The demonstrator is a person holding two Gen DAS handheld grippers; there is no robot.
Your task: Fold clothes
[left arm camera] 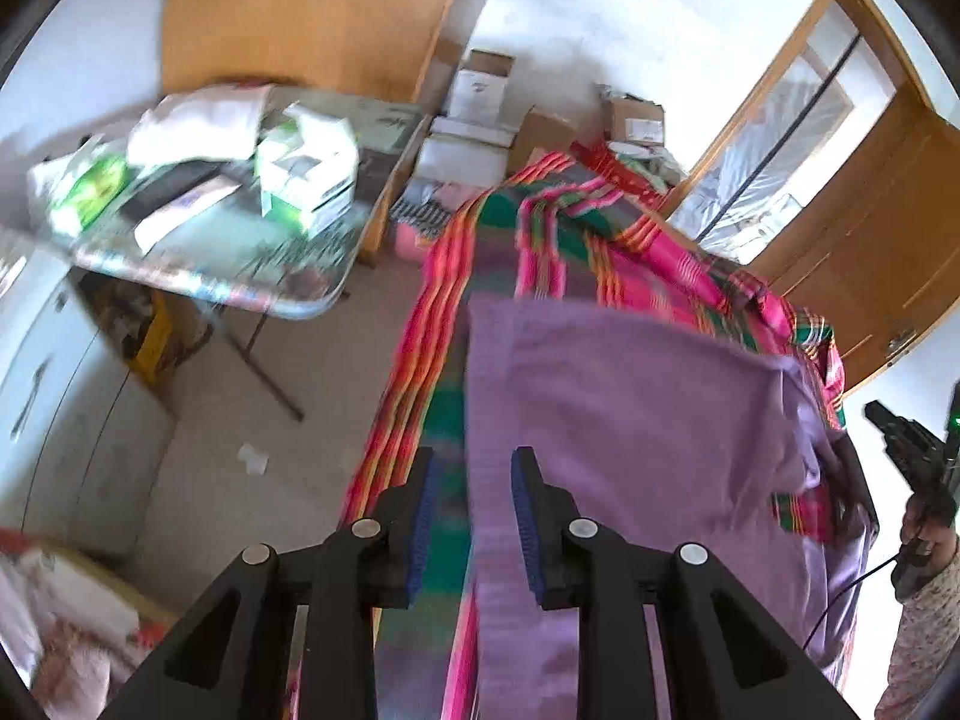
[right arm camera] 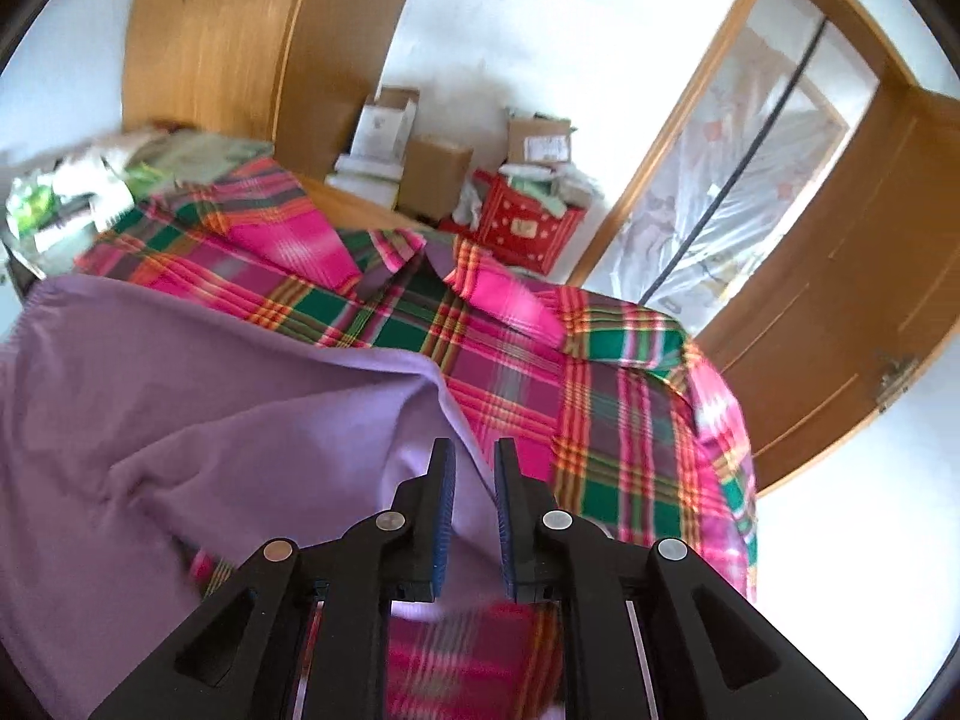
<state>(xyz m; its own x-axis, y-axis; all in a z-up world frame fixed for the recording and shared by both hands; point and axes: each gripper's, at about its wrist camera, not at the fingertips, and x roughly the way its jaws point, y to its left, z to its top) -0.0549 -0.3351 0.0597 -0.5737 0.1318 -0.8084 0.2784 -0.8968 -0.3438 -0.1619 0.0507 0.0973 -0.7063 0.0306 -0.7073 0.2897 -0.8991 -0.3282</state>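
A lilac garment [left arm camera: 630,420] lies spread on a bed covered with a pink and green plaid blanket [left arm camera: 540,222]. My left gripper [left arm camera: 474,471] hovers open over the garment's left edge, which runs down between the fingers. In the right wrist view the lilac garment [right arm camera: 210,408] fills the left side, one edge folded over on the plaid blanket [right arm camera: 600,396]. My right gripper [right arm camera: 475,459] stands open with a narrow gap, with lilac cloth showing below between the blue pads [right arm camera: 445,510]. A person's hand [left arm camera: 924,534] holds that gripper at the far right of the left wrist view.
A folding table [left arm camera: 240,276] piled with boxes and bags stands left of the bed, and a white cabinet [left arm camera: 54,396] is nearer. Cardboard boxes [right arm camera: 432,174] and a red bag [right arm camera: 528,222] sit against the far wall. A wooden door [right arm camera: 840,300] is open at the right.
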